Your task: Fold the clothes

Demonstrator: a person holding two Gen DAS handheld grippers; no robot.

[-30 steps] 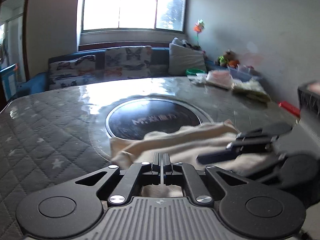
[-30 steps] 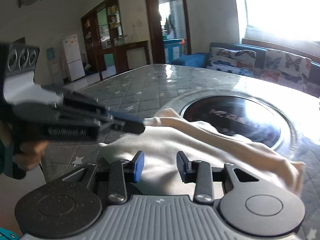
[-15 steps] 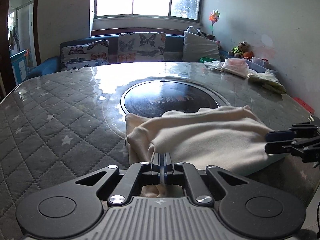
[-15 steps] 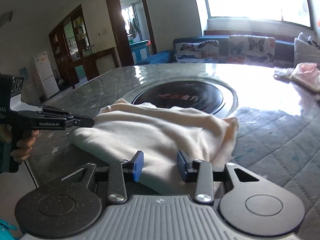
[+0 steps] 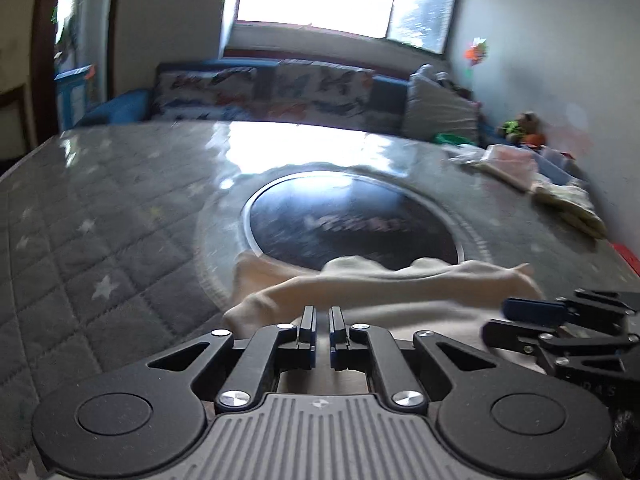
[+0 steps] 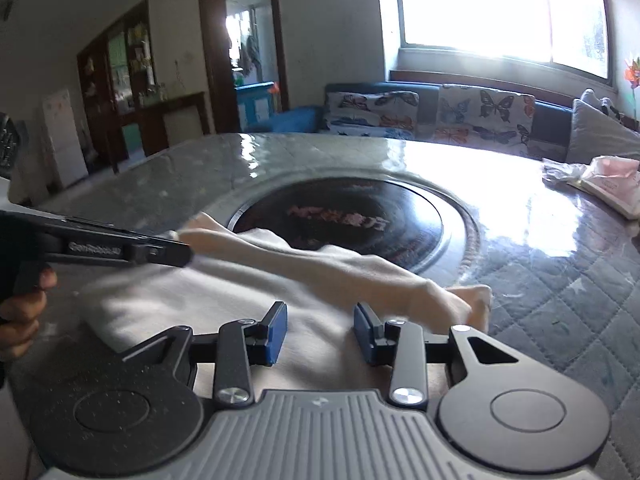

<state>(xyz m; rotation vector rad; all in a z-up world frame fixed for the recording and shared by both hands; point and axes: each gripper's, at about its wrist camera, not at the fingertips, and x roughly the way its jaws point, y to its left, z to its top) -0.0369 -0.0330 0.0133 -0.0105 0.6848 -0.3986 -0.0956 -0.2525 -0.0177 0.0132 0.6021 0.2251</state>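
Cream garment lies bunched on quilted grey table cover, at 6 o'clock of the dark round inset, overlapping its near rim. Left wrist view: left gripper fingers nearly closed, thin gap w/ pale cloth behind; can't tell if it pinches fabric. Right gripper enters at 3 o'clock over the garment. Only right wrist view shows a hand on the left tool's handle, printed lettering on it blurred, unreadable, plus doorway and fridge. Right gripper there spread wide, holding nothing, above cloth. Inset carries reddish characters, not legible. Folded pink clothes at 2 o'clock; butterfly cushions at 12.
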